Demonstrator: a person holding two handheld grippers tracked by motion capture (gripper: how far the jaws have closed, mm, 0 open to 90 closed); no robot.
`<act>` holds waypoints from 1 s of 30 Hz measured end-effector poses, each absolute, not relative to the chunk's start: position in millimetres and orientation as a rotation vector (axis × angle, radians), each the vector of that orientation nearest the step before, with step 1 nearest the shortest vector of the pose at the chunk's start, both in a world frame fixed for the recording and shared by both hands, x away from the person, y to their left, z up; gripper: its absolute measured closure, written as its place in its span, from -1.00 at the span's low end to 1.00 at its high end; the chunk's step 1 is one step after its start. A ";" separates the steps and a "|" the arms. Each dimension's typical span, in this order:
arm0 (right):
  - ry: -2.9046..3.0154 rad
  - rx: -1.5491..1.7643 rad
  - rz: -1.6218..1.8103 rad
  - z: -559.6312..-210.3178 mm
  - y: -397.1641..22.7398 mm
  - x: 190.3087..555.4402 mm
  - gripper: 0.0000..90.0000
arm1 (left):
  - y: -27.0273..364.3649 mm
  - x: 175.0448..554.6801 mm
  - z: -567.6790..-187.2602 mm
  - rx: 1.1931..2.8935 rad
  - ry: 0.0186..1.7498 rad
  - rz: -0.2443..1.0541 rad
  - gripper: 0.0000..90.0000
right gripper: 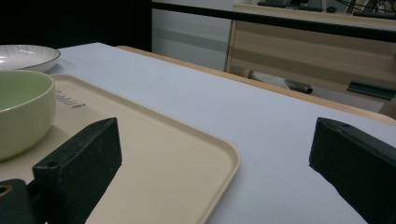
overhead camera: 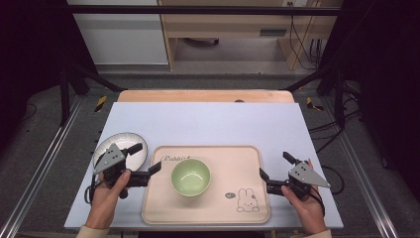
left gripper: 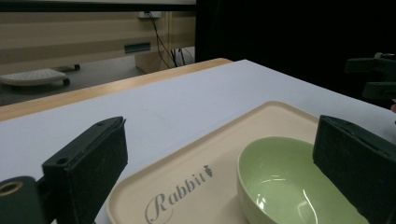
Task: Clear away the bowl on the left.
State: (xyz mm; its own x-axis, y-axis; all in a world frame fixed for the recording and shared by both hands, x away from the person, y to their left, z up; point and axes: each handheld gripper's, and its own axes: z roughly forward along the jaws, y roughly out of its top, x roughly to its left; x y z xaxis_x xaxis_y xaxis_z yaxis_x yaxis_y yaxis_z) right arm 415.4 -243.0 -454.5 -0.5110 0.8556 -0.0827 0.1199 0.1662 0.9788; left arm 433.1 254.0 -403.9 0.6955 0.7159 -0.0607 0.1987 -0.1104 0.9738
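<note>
A: Which things lie on the table [overhead camera: 208,124], and how many of each?

B: One beige tray [overhead camera: 223,201], printed with "Rabbit" and a rabbit drawing; one green bowl [overhead camera: 190,176], upright and empty, on the tray's left half; one white plate [overhead camera: 130,144] with a dark rim, on the table just beyond the tray's left far corner. Two grippers, one in each hand.

A: How do the grippers stand?

B: The left gripper [overhead camera: 145,157] sits at the tray's left edge, jaws spread wide and empty; its near jaw reaches over the tray rim, its far jaw over the plate. The right gripper [overhead camera: 274,166] sits at the tray's right edge, jaws likewise wide apart, holding nothing.

A: Does anything stand between a gripper and the bowl?

B: No. In the left gripper view the bowl [left gripper: 299,186] appears between the jaws, partly covered by the right-hand jaw. In the right gripper view bare tray [right gripper: 177,163] separates the jaws from the bowl [right gripper: 21,114].
</note>
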 end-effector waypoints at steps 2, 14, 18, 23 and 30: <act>1.776 0.926 1.398 -454.5 -243.0 415.3 -0.94 | 257.2 432.1 -404.3 1.656 0.755 0.518 -0.93; 1.775 0.930 1.400 -454.5 -242.8 415.1 -0.94 | 287.5 426.0 -409.0 1.625 0.764 0.596 -0.93; 1.776 0.930 1.400 -454.6 -242.5 415.1 -0.94 | 295.6 424.6 -411.8 1.614 0.776 0.607 -0.93; 1.774 0.929 1.399 -454.7 -243.0 415.2 -0.94 | 301.8 423.1 -415.7 1.608 0.781 0.618 -0.93; 1.776 0.930 1.400 -454.4 -242.7 414.8 -0.94 | 311.4 420.2 -423.4 1.570 0.792 0.654 -0.93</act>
State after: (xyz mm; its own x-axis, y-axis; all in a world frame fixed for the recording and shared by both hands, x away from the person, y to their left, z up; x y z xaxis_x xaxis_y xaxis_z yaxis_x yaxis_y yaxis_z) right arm 414.8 -242.7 -454.4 -0.5111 0.8557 -0.0809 0.1211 0.1649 0.9789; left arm 420.2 311.4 -423.4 0.6102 0.7919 -0.0227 0.1267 -0.0693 0.9895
